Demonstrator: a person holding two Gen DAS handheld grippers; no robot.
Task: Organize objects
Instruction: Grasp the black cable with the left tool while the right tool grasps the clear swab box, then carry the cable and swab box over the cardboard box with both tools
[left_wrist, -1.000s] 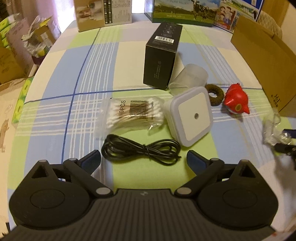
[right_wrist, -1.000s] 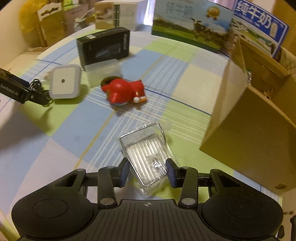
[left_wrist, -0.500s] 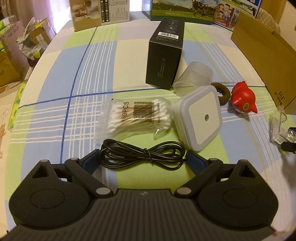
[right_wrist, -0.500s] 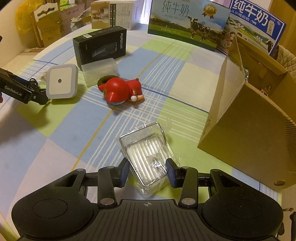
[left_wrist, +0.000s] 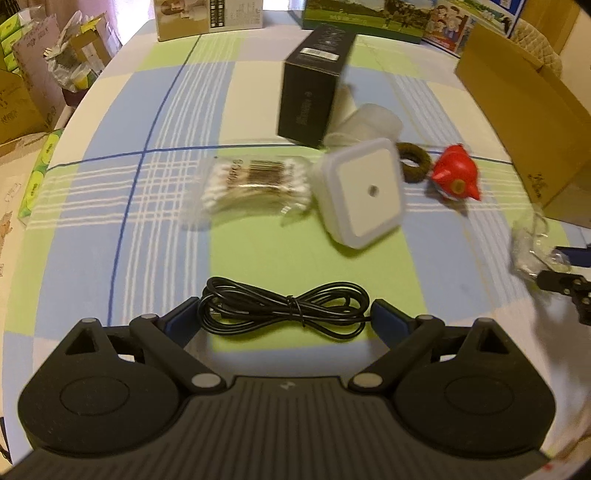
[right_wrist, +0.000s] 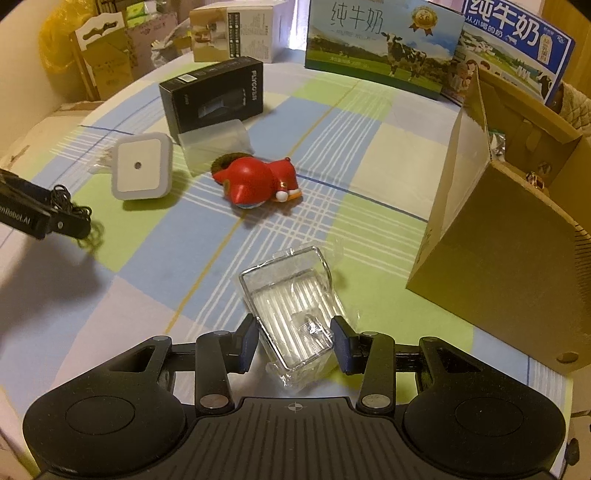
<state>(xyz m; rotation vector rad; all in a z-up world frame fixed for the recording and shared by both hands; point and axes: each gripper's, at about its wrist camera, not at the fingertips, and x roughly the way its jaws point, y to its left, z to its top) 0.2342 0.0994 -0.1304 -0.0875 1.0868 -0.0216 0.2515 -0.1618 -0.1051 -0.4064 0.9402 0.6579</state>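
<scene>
Carrying everything on a blue, green and white checked cloth: the bench (left_wrist: 92, 258).

Standing well apart from the square white plastic night light (left_wrist: 364, 192), off to its right in the left wrist view: an open brown cardboard carton (right_wrist: 498, 277).

Lying just behind the night light: a long black cardboard box (left_wrist: 310, 99), flat on its side.

Hovering near the night light, on its near side: the left hand-held gripper (left_wrist: 282, 317), spread wide yet pinching a coiled black cable (left_wrist: 284, 308) by its two ends and holding it clear of the cloth.

Hanging between the night light and the carton, nearer the carton: the right hand-held gripper (right_wrist: 295, 345), clamping a clear plastic packet (right_wrist: 291, 310) from both sides.

Lying just left of the night light: a clear bag of cotton swabs (left_wrist: 255, 184).

Resting near the night light's right side: a glossy red toy figure (right_wrist: 255, 181), tipped over.

Lying between the night light and the black box: a translucent plastic cup (right_wrist: 214, 144), on its side.

Sitting just beside the night light's far right corner: a small brown fuzzy ring (left_wrist: 415, 164).
</scene>
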